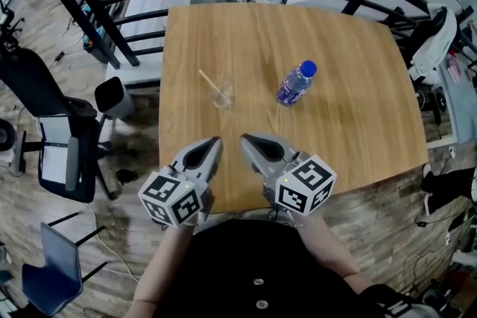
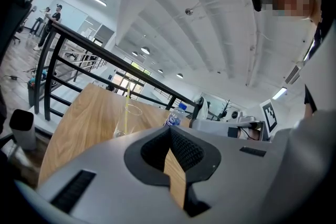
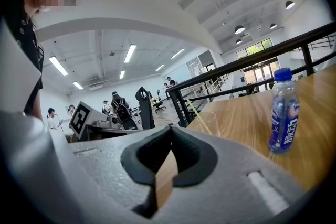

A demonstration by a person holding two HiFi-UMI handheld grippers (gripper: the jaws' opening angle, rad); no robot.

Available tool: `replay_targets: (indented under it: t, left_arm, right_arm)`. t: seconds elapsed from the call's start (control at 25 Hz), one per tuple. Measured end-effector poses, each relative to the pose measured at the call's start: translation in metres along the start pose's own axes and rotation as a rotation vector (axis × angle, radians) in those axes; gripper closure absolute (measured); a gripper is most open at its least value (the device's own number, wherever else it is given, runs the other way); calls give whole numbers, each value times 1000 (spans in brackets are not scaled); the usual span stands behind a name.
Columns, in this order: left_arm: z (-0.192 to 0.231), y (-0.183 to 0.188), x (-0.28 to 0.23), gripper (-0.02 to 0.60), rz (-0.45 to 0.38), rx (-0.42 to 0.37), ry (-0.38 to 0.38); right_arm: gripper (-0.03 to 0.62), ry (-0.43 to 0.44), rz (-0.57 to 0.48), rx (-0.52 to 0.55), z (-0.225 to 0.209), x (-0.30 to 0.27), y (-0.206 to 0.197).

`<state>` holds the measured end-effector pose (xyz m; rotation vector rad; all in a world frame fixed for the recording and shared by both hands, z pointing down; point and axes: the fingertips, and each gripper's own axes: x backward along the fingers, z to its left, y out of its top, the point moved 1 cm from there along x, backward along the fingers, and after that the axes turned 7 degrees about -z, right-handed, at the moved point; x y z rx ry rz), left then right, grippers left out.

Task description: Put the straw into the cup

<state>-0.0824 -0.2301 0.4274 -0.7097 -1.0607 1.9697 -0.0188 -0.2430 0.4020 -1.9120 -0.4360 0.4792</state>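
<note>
At the near edge of the table (image 1: 358,123) I hold the left gripper (image 1: 216,140) and right gripper (image 1: 244,138), both closed and empty. Farther out, left of centre, the straw (image 1: 208,81) leans in the cup (image 1: 223,96)

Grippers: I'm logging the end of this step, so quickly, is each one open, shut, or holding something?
Left gripper: shut, holding nothing.
Right gripper: shut, holding nothing.

Straw (image 1: 206,80) in clear cup (image 1: 222,95) on wooden table (image 1: 350,115), blue bottle (image 1: 297,83) nearby, left gripper (image 1: 215,140) and right gripper (image 1: 244,138) at near edge.
</note>
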Motion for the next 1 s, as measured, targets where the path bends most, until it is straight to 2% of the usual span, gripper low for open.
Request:
replay_targets:
  t: [1.0]
  left_arm:
    - [1, -8, -4, 565, 23, 26, -7]
  right_arm:
    - [595, 22, 49, -13, -1, 1, -10]
